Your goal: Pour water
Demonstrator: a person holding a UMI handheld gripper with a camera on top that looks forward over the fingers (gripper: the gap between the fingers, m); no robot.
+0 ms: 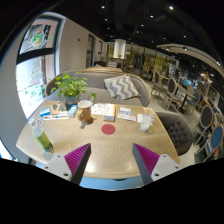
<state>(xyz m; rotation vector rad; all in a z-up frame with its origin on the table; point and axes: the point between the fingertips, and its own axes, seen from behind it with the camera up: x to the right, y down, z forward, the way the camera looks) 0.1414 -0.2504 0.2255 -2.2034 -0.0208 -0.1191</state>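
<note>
The hand-held gripper (110, 160) is hovering released, probably approaching the bottle (41, 135) at ten o'clock on the worktop (100, 145).

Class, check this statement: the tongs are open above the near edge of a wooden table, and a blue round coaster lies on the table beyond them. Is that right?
Not quite. The coaster is red, not blue, as the gripper view shows. The rest holds: the tongs are open above the near edge of the wooden table, and the round coaster lies on the table beyond them.
</note>
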